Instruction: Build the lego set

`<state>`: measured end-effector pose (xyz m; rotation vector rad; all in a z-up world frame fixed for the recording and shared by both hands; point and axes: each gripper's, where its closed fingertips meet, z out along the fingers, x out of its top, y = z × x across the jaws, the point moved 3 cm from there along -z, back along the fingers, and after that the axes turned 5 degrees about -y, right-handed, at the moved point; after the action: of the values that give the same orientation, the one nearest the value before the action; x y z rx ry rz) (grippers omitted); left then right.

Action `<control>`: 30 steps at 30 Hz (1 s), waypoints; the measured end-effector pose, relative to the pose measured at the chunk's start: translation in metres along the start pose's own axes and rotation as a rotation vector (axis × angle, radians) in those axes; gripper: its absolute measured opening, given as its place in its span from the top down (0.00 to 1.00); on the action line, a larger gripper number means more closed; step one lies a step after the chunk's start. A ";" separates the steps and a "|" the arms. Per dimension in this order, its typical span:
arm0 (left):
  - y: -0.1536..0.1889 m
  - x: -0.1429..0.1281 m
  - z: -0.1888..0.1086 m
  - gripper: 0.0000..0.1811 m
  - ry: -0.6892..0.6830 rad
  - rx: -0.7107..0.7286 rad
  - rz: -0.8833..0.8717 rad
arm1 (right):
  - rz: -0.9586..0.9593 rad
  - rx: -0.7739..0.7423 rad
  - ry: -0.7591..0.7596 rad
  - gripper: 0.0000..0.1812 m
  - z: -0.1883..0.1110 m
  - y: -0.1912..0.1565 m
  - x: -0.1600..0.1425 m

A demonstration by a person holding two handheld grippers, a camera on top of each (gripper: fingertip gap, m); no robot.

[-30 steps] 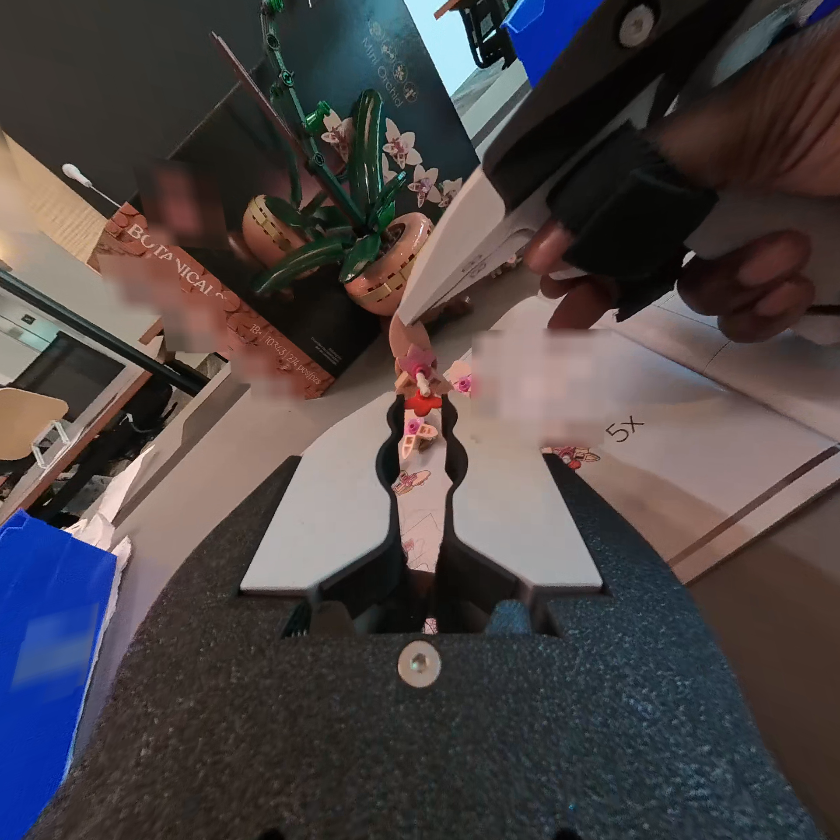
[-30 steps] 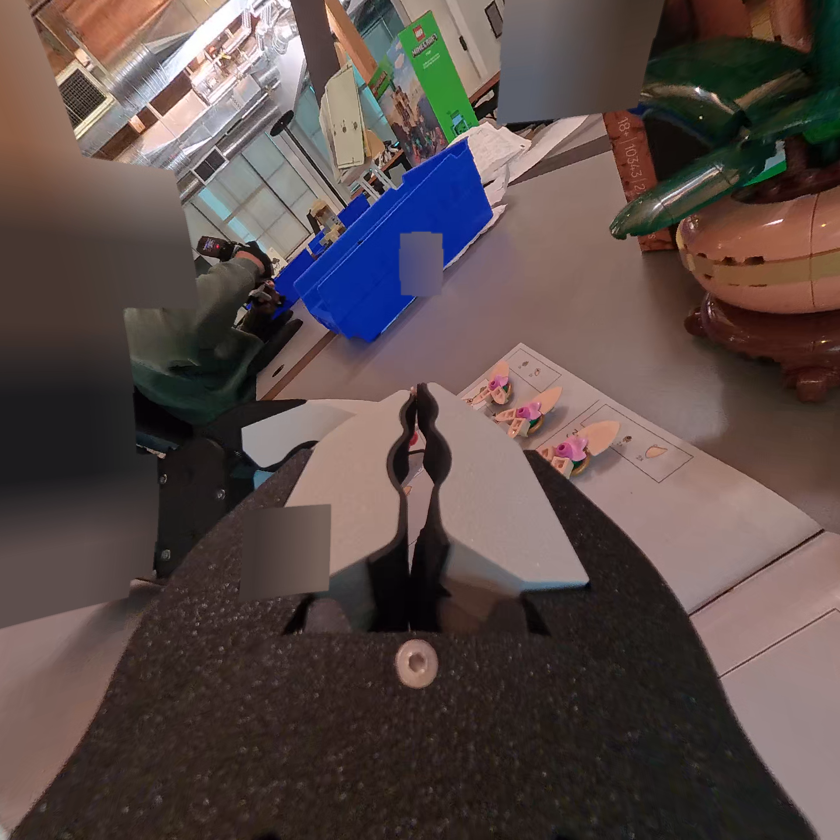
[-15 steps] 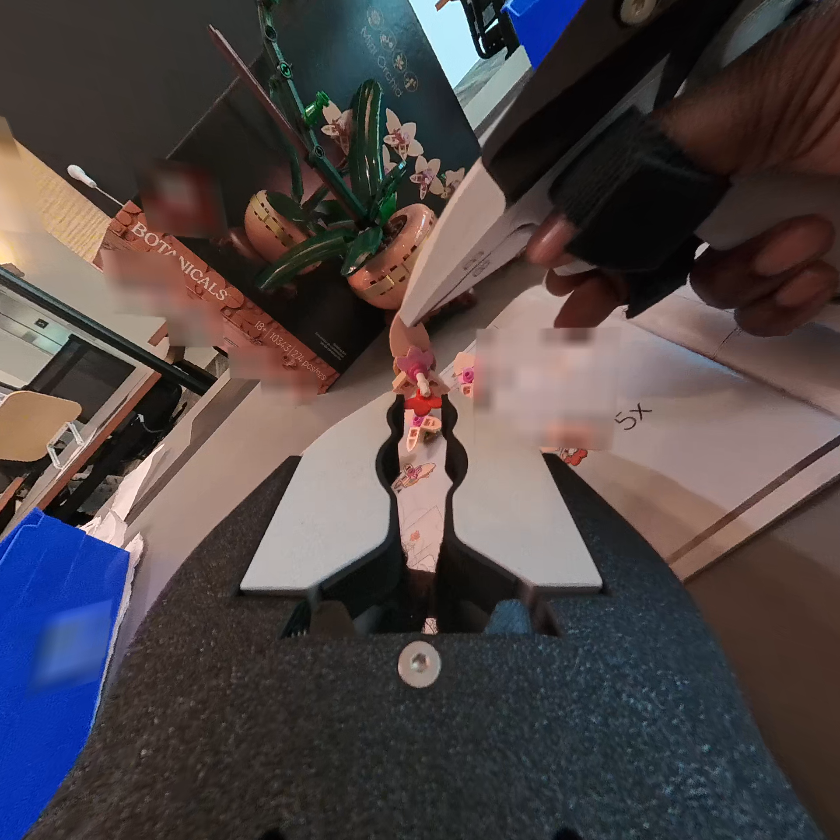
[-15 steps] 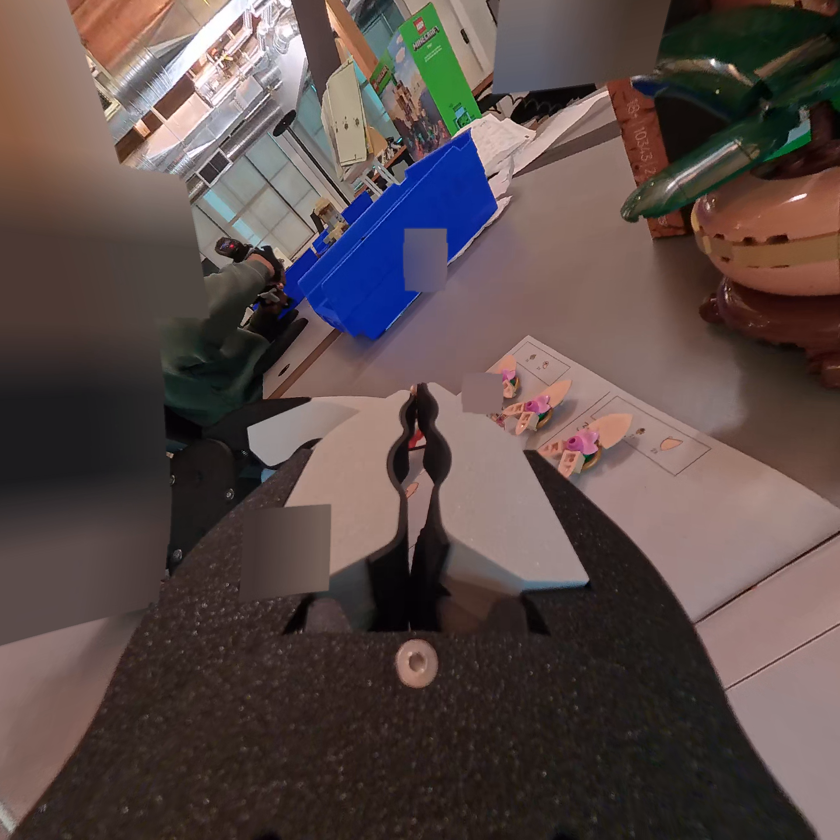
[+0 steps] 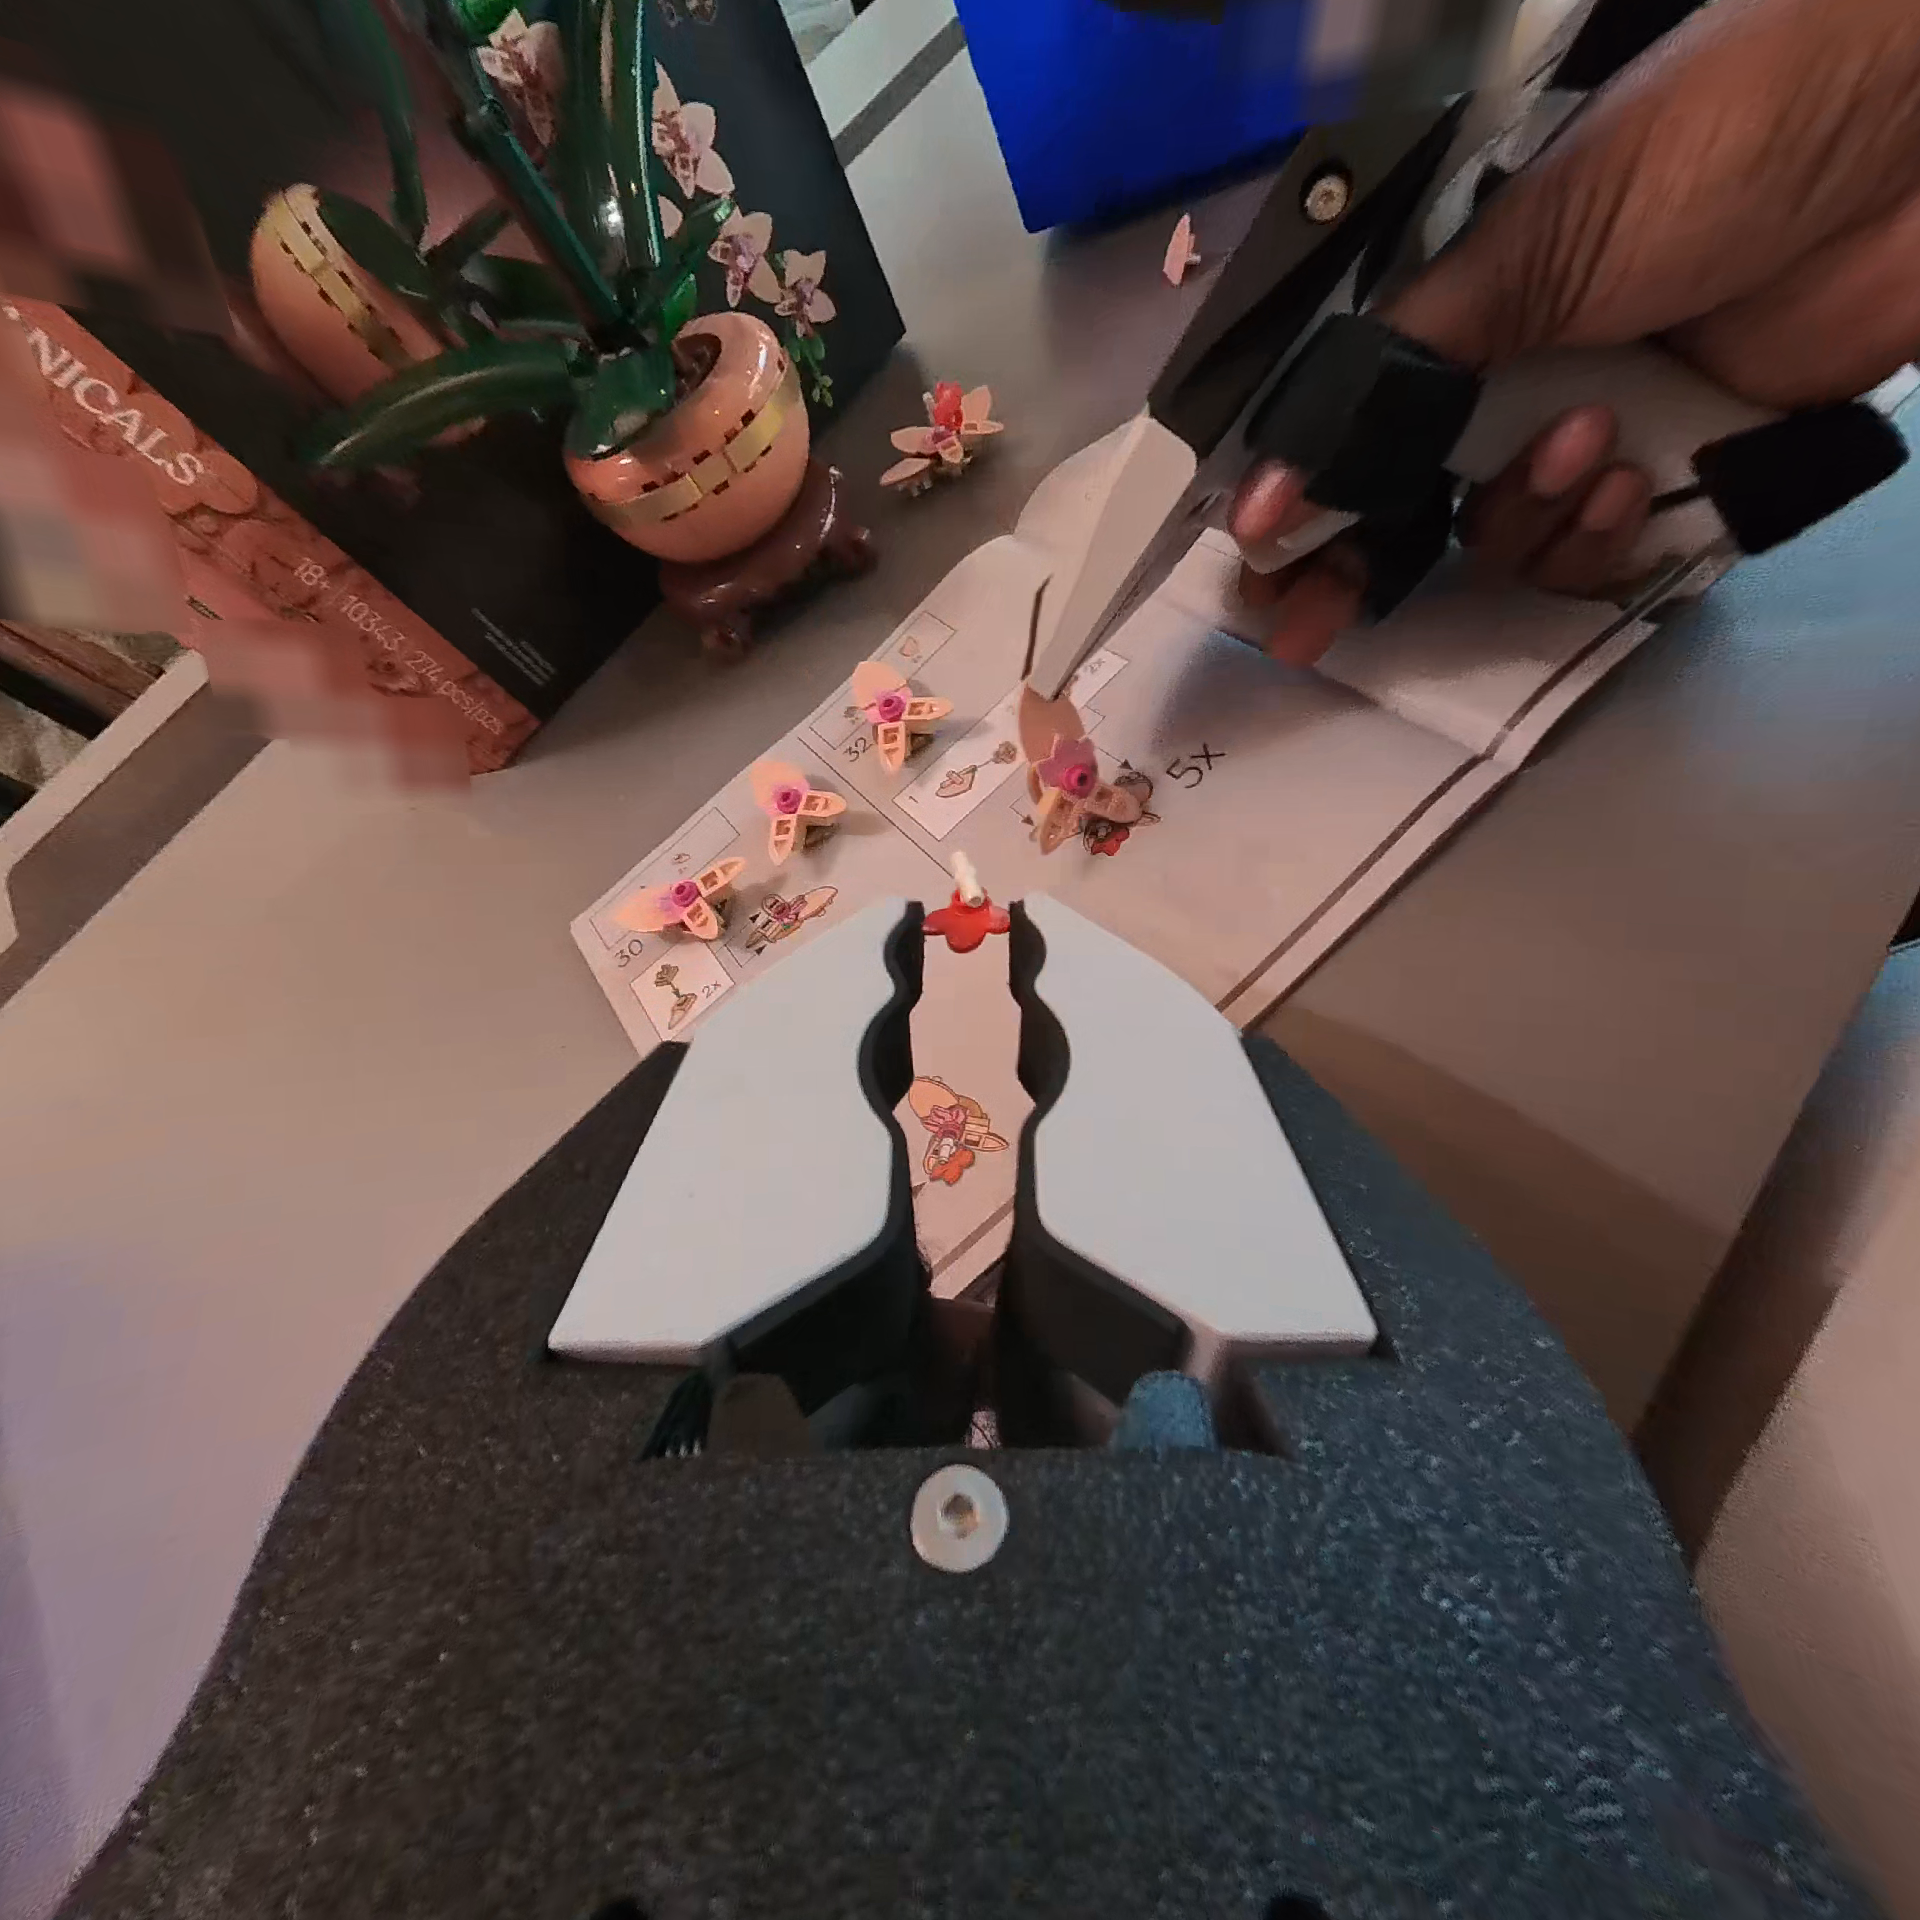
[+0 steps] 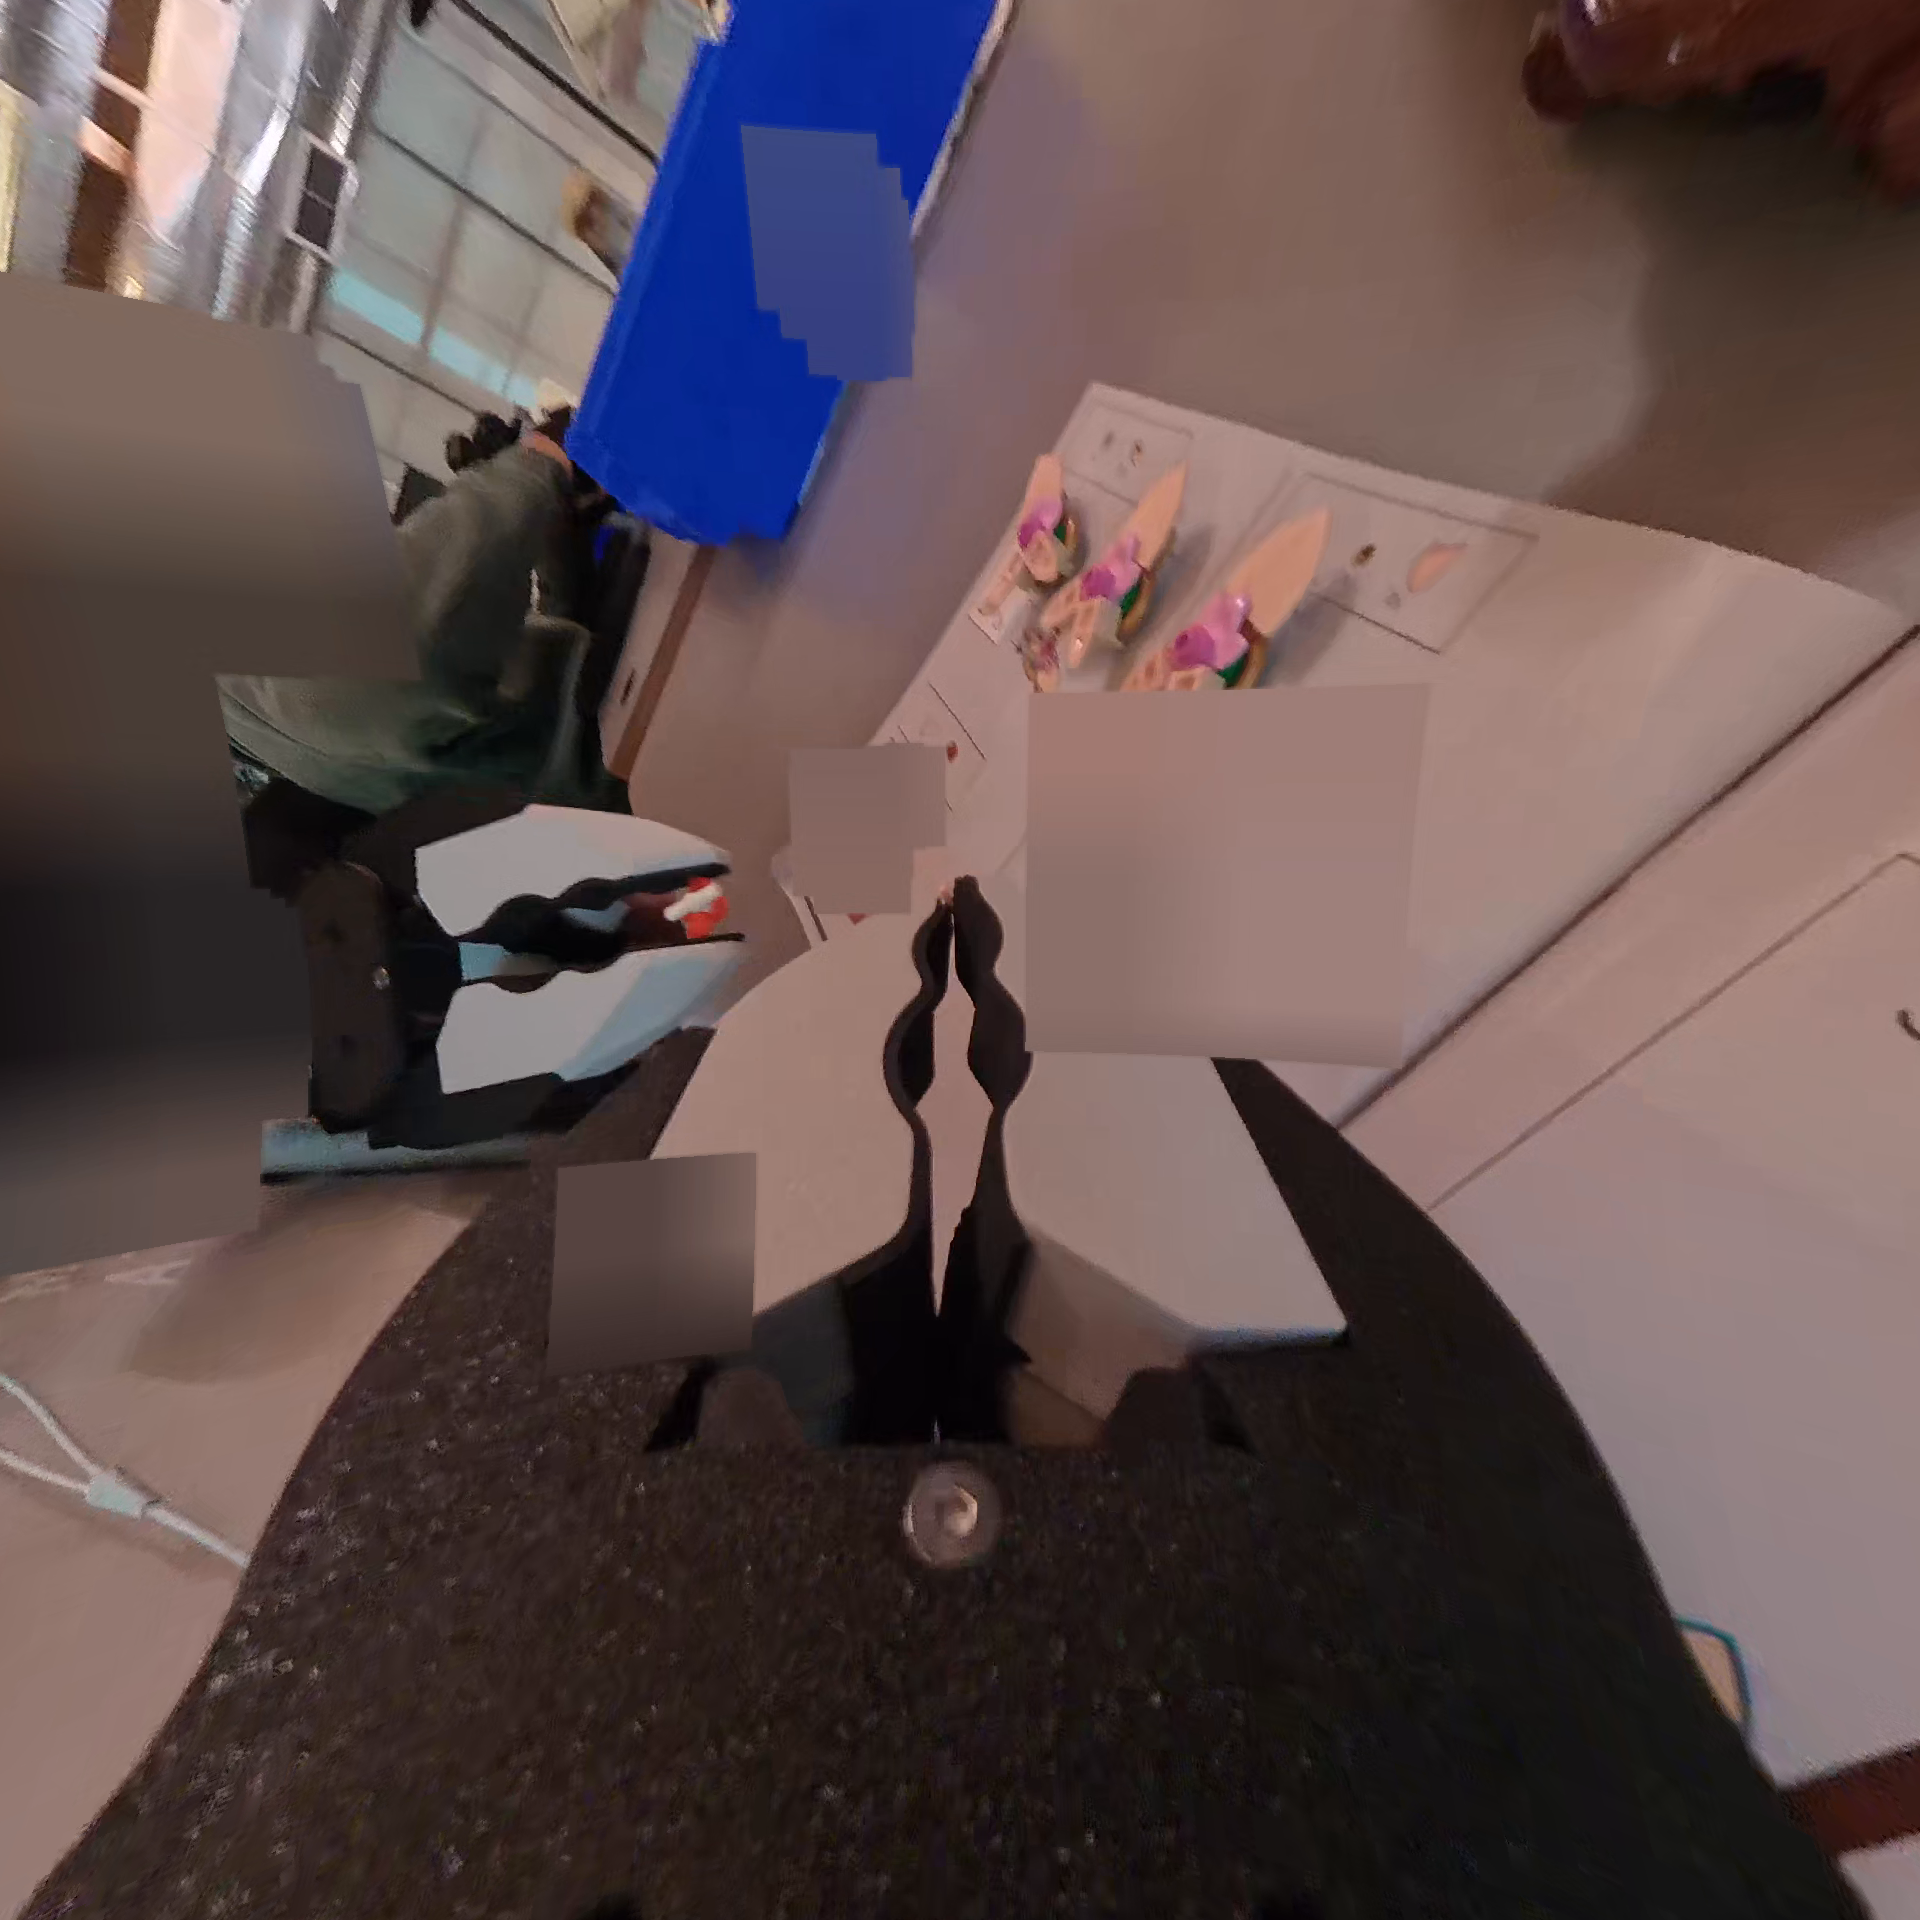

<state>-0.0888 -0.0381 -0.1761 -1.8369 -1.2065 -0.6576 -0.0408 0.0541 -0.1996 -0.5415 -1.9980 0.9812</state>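
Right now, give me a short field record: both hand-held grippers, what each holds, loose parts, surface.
left hand-held gripper: shut on red piece, which carries a small white peg
right hand-held gripper: shut on flower, pinched by its tan petal, just above the page
loose flowers: three on booklet, at; a fourth on table
pot: built plant model, in front of box
bin: blue, far side
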 end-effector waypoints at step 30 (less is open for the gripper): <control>0.017 0.011 0.017 0.92 -0.029 -0.422 -0.005 | -1.217 -0.062 -0.523 0.95 0.010 -0.062 -0.011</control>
<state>-0.0694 -0.0219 -0.1827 -2.1941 -1.1532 -0.9471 -0.0442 0.0049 -0.1587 0.9396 -2.2292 0.2688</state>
